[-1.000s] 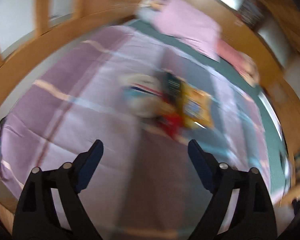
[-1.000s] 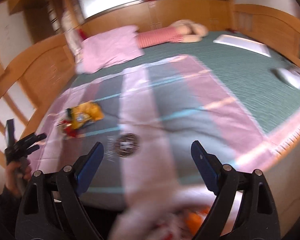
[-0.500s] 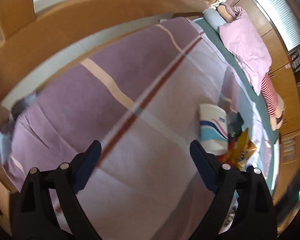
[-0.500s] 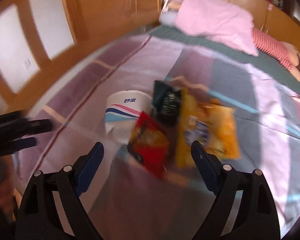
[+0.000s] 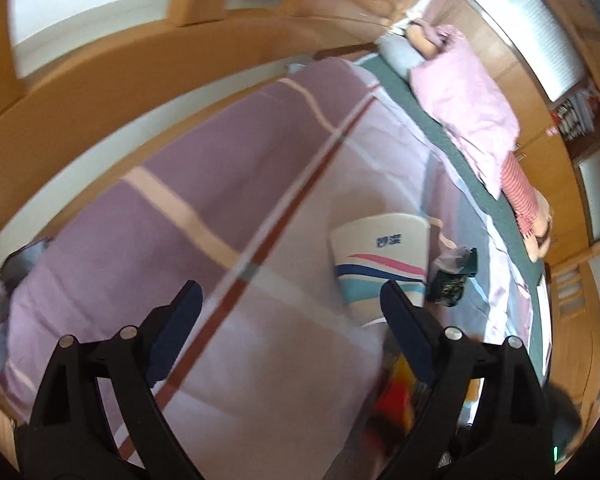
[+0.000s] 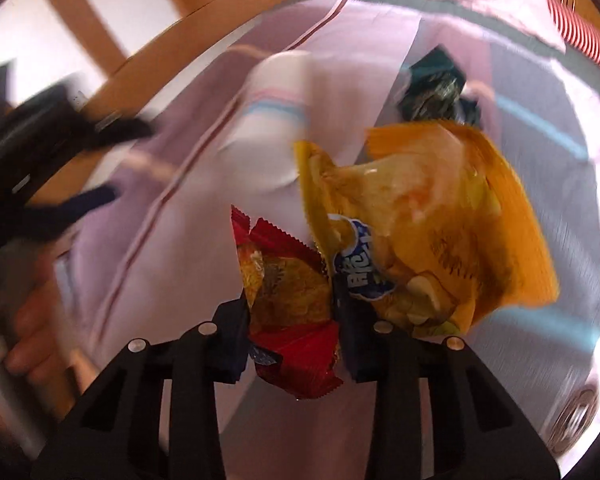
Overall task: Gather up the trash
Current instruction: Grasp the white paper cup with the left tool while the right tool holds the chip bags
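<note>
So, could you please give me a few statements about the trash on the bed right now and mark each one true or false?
1. The right gripper is shut on the red wrapper. True.
2. The left gripper holds the white pack. False: it is open and empty; the white pack lies on the blanket beyond it.
3. The yellow bag lies right of the red wrapper in the right wrist view. True.
4. The dark wrapper sits on the pink pillow. False: it lies on the blanket beside the white pack, well short of the pink pillow.
5. The blanket is plain green. False: it is purple and pink with stripes.
</note>
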Available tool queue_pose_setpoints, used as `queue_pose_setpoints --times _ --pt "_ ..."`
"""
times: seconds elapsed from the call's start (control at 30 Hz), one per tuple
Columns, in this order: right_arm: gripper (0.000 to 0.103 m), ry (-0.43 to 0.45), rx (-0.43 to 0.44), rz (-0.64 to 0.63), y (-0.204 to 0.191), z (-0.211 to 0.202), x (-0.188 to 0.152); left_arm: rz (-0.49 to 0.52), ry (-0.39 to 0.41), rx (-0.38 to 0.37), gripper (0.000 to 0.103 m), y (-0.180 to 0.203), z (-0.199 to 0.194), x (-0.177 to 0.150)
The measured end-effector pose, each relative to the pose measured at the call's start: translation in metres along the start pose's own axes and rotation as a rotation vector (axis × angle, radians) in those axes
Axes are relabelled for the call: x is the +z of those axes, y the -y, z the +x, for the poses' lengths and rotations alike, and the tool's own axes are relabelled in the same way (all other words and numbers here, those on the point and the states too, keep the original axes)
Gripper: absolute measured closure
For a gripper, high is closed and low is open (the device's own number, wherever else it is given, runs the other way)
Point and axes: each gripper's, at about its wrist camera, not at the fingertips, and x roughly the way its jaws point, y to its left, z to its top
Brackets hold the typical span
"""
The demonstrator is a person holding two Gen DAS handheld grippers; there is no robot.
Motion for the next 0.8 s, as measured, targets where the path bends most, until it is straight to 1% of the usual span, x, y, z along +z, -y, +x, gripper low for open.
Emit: queue_pose_setpoints --times 0.03,0.1,0.13,0.2,0.27,0.3,0.37,0.47,0.53,0.57,0.6,0.63,0.67,0.7,0.73,0.8 --pt "0.066 0.012 -0.010 0.019 -0.001 -0.009 -0.007 0.002 -0.008 -0.021 0.011 0.003 0.005 0.000" --pt "0.066 0.064 -0.047 0.084 0.003 -0.028 -0.019 -0.011 -0.021 -0.050 0.009 0.008 0.012 -0.001" --pt "0.066 0.110 -0.084 0.127 0.009 -0.038 -0.027 -0.017 -0.030 -0.065 0.008 0.010 0.017 -0.001" --pt "0.066 0.168 -0.120 0.191 0.018 -0.053 -0.039 -0.021 -0.056 -0.097 0.008 0.019 0.031 -0.001" --pt "0.066 0.231 -0.136 0.277 0.038 -0.066 -0.043 -0.010 -0.072 -0.106 0.008 0.030 0.042 -0.003" --pt "0.066 0.247 -0.156 0.294 0.043 -0.069 -0.044 0.006 -0.075 -0.104 0.007 0.037 0.048 -0.003" --pt "0.066 0.252 -0.199 0.315 0.050 -0.069 -0.045 0.037 -0.077 -0.094 0.006 0.051 0.059 -0.005" --pt "0.064 0.221 -0.222 0.325 0.054 -0.061 -0.045 0.094 -0.092 -0.106 0.007 0.072 0.076 -0.011" --pt "0.063 0.210 -0.230 0.328 0.055 -0.059 -0.046 0.150 -0.094 -0.100 0.028 0.080 0.081 -0.015" --pt "0.062 0.212 -0.231 0.334 0.057 -0.056 -0.043 0.183 -0.107 -0.101 0.043 0.085 0.085 -0.018" --pt "0.056 0.222 -0.232 0.341 0.058 -0.058 -0.043 0.199 -0.118 -0.132 0.061 0.089 0.086 -0.020" --pt "0.046 0.235 -0.232 0.349 0.060 -0.061 -0.044 0.212 -0.134 -0.150 0.062 0.092 0.087 -0.022" --pt "0.042 0.263 -0.236 0.363 0.062 -0.068 -0.045 0.228 -0.142 -0.152 0.067 0.095 0.086 -0.024" --pt "0.033 0.295 -0.242 0.377 0.065 -0.074 -0.046 0.245 -0.140 -0.150 0.067 0.097 0.084 -0.026" --pt "0.029 0.336 -0.248 0.393 0.068 -0.083 -0.049 0.257 -0.139 -0.149 0.068 0.099 0.082 -0.028" --pt "0.029 0.425 -0.257 0.421 0.073 -0.101 -0.055 0.265 -0.153 -0.158 0.069 0.098 0.077 -0.031"
